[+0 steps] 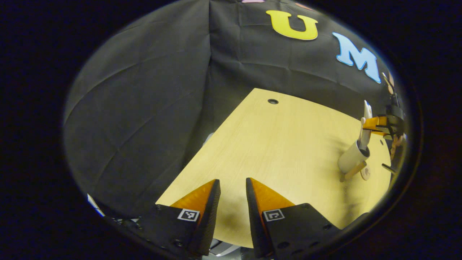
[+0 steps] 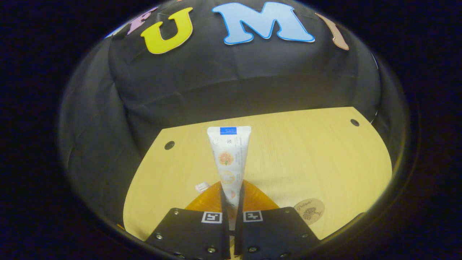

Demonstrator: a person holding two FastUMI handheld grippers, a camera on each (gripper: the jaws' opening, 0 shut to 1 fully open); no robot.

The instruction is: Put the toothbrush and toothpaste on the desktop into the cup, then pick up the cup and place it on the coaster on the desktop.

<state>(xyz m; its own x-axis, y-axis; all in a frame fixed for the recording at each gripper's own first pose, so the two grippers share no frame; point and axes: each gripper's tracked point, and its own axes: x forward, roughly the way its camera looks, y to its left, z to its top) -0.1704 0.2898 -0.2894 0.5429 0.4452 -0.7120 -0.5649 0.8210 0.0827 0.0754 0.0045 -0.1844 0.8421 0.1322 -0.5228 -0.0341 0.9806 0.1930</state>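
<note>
Toothpaste (image 2: pixel 229 159) sits pinched in the right gripper (image 2: pixel 230 202) in the right gripper view: both fingers press its lower part, tube pointing up and away, crimped end w/ blue patch on top. Desk (image 2: pixel 306 151) below is pale wood, w/ a dark round hole near each far corner. Coaster (image 2: pixel 309 211), a round wooden disc, lies flat on the desk just right of the right gripper's fingers. Small white bit w/ red marks lies on the desk left of the fingers; can't tell what it is.

Left gripper (image 1: pixel 232 187) in the left gripper view is spread, gap between the orange fingers clear, nothing held, hovering over the near edge of the desk. Far right of that view: cup (image 1: pixel 352 159), white, stands on the desk, w/ the toothbrush's pale handle (image 1: pixel 362 128) sticking up out of it. Right gripper and a hand are at the cup, the tube upright w/ its lower end at or in the cup mouth; too small to say how deep. Coaster shows there as a small disc on the desk just beside the cup's base, apart from it.
</note>
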